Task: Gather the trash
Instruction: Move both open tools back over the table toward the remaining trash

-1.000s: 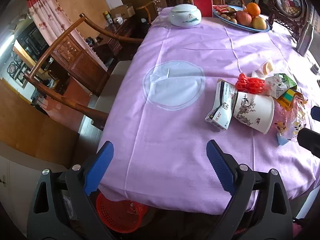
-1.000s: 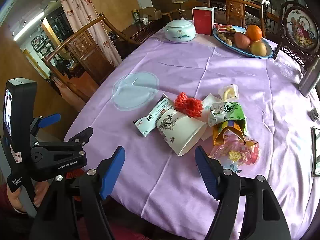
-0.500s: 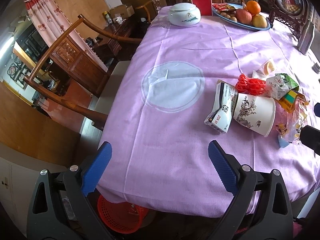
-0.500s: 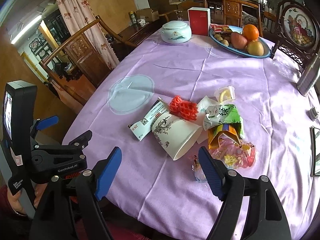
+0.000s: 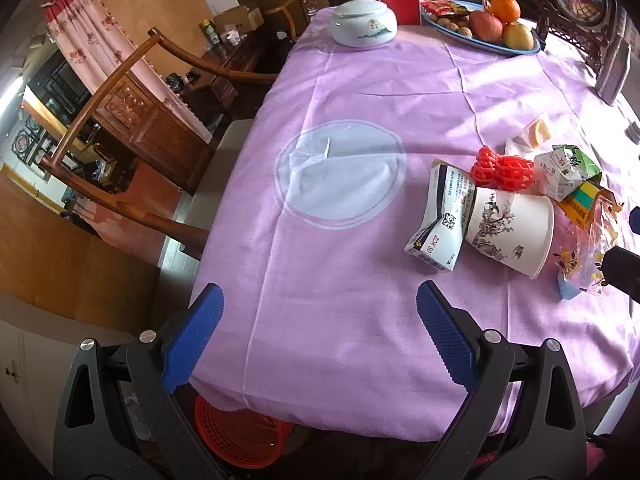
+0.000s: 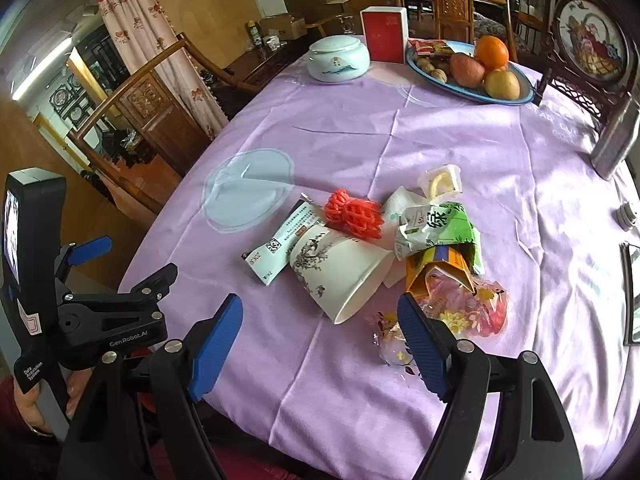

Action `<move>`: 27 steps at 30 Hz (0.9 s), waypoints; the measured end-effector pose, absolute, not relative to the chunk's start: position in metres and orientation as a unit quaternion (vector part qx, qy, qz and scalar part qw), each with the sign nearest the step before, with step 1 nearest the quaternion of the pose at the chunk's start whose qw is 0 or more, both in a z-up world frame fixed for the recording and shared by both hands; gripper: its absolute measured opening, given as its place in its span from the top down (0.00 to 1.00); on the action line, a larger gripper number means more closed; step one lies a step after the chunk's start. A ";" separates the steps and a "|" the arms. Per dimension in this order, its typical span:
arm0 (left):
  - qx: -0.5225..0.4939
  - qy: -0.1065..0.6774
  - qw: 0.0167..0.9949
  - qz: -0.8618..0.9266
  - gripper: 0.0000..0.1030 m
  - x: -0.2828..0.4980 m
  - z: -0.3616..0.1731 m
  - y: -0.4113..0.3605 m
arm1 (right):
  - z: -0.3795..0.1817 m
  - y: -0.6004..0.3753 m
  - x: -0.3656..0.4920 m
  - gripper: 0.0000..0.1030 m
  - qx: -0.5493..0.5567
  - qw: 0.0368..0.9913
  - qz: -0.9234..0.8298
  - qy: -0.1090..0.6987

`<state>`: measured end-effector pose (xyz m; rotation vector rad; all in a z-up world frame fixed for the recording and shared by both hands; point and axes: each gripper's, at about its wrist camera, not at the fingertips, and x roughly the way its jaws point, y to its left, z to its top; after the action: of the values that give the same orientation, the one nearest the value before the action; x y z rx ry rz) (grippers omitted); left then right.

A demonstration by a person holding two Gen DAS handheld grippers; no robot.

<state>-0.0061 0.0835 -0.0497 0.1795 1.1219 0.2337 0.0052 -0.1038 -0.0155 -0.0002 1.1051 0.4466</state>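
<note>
Both tongs gape wide and hold nothing: left tongs (image 5: 318, 322) over bare cloth at the counter (image 5: 340, 280) edge, right tongs (image 6: 320, 326) just short of the tipped paper cup (image 6: 338, 270). Beyond lies the trash pile: crumpled carton (image 6: 434, 226), red netting (image 6: 352, 214).

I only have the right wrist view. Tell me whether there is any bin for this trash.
Observer: Yes. The left wrist view shows a red mesh basket under the table's near edge, just below the left gripper.
Operator: Report that gripper's jaws.
Observer: Open, with nothing between its blue pads. It hangs over bare purple tablecloth, with the paper cup off to its right.
</note>
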 end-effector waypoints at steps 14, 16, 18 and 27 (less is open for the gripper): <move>0.083 0.543 0.829 0.102 0.09 0.004 -0.057 0.080 | -0.033 -0.112 0.014 0.24 -0.008 0.822 0.168 0.544; 0.080 0.547 0.827 0.102 0.09 0.006 -0.058 0.081 | -0.036 -0.115 0.015 0.24 -0.006 0.820 0.162 0.549; 0.080 0.549 0.826 0.102 0.09 0.007 -0.058 0.080 | -0.039 -0.118 0.016 0.24 -0.003 0.820 0.156 0.551; 0.081 0.555 0.822 0.104 0.09 0.006 -0.058 0.074 | -0.044 -0.132 0.012 0.24 -0.018 0.828 0.133 0.545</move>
<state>0.0061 0.0744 -0.0577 0.1714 1.1803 0.2222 0.0119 -0.1318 -0.0440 -0.0375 1.1571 0.2814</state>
